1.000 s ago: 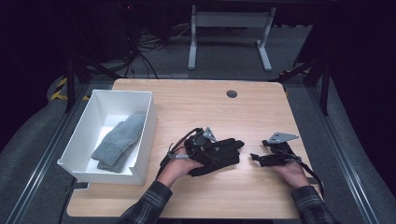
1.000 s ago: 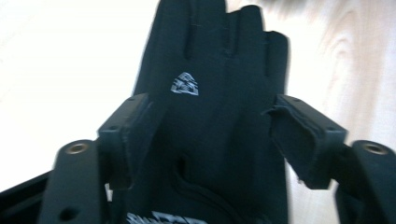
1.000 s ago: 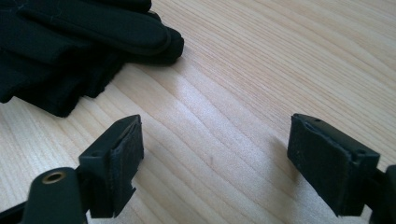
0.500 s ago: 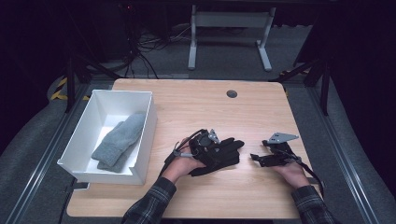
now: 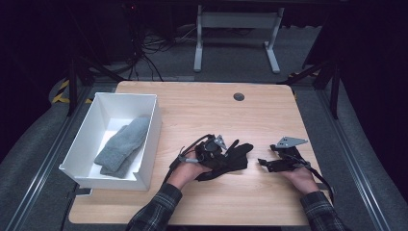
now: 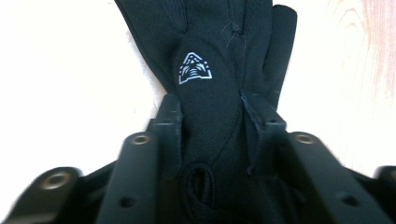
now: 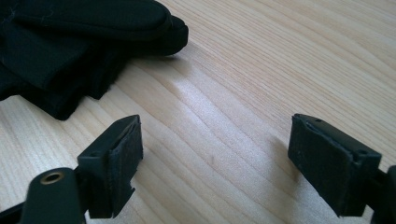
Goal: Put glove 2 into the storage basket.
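I see the left gripper (image 6: 210,116) with jaws just closed, pinching the black glove (image 6: 205,70) at its cuff; the glove lies flat on the table (image 5: 202,110). The right gripper (image 7: 215,163) rests beside it, jaws spread apart.

From my remote seat I saw a white bin (image 5: 153,126) standing at the left side of the wooden table (image 5: 207,113). A grey knitted piece, perhaps socks or mittens (image 5: 121,146), lay inside it. A dark round grommet (image 5: 238,96) sat near the table's far edge. Beyond the table a grey metal stand (image 5: 235,26) stood on the floor, with cables (image 5: 149,53) lying to its left.
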{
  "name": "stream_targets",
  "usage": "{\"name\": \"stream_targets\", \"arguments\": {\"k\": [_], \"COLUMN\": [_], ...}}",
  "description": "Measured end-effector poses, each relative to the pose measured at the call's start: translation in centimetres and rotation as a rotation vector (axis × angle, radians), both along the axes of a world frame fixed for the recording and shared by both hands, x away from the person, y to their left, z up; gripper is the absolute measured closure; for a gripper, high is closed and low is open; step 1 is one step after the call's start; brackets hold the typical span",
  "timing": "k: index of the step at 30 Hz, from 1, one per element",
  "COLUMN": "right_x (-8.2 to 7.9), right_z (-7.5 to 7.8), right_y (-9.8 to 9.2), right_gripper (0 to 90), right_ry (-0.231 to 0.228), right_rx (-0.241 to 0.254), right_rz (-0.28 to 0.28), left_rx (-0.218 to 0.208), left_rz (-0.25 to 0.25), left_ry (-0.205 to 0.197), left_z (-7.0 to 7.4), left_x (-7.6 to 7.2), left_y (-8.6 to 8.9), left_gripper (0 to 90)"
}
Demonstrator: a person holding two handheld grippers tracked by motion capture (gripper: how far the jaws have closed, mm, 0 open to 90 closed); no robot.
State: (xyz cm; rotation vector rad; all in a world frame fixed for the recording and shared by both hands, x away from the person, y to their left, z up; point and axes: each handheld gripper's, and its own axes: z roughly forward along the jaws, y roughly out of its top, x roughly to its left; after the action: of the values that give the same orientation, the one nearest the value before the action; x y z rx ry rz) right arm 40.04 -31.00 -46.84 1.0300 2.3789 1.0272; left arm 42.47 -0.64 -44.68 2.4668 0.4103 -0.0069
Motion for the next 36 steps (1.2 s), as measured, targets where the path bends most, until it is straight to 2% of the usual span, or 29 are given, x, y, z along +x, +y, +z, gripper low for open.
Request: {"name": "stream_targets", "arguments": {"k": [7,11,14,17,22,27,28,29,30,31,32,34,35,36], "right_x": [0.0,0.0,0.0,0.0,0.0,0.0,0.0,0.0,0.0,0.0,0.0,0.0,0.0,0.0], "right_z": [0.0,0.0,0.0,0.0,0.0,0.0,0.0,0.0,0.0,0.0,0.0,0.0,0.0,0.0], "right_y": [0.0,0.0,0.0,0.0,0.0,0.0,0.0,0.0,0.0,0.0,0.0,0.0,0.0,0.0], "right_gripper": [18.5,18.4,18.4,18.3,18.3,18.3,18.3,18.3,18.3,18.3,18.3,18.3,18.3,18.3], "right_ry": [0.0,0.0,0.001,0.001,0.001,0.002,0.001,0.001,0.001,0.001,0.001,0.001,0.001,0.001], "right_rx": [0.0,0.0,-0.001,-0.001,-0.001,-0.001,-0.001,-0.001,-0.001,-0.001,-0.001,-0.001,-0.001,-0.001], "right_rz": [0.0,0.001,0.001,0.001,0.001,0.001,0.001,0.001,0.001,0.001,0.001,0.001,0.001,0.001], "left_rx": [-0.037,-0.05,-0.08,-0.078,-0.1,-0.089,-0.089,-0.089,-0.101,-0.101,-0.099,-0.095,-0.095,-0.096], "left_rz": [0.05,0.076,0.111,0.141,0.19,0.239,0.245,0.245,0.263,0.263,0.276,0.3,0.3,0.318], "left_ry": [0.054,0.057,0.062,0.049,0.036,0.021,0.016,0.016,0.008,0.008,-0.001,-0.017,-0.017,-0.024], "left_z": [0.5,2.0,3.3,5.1,8.4,11.8,12.4,12.4,13.5,13.5,14.6,15.7,15.7,16.7], "left_x": [-0.2,-0.4,-0.5,-0.7,-0.9,-1.3,-1.4,-1.4,-1.4,-1.4,-1.4,-1.4,-1.4,-1.4], "left_y": [0.4,1.0,1.5,2.1,3.5,5.2,5.6,5.6,6.4,6.4,7.3,8.2,8.2,9.4], "left_gripper": [69.2,69.1,69.0,69.0,68.9,68.9,68.9,68.9,68.9,68.9,68.9,68.9,68.9,68.9]}}
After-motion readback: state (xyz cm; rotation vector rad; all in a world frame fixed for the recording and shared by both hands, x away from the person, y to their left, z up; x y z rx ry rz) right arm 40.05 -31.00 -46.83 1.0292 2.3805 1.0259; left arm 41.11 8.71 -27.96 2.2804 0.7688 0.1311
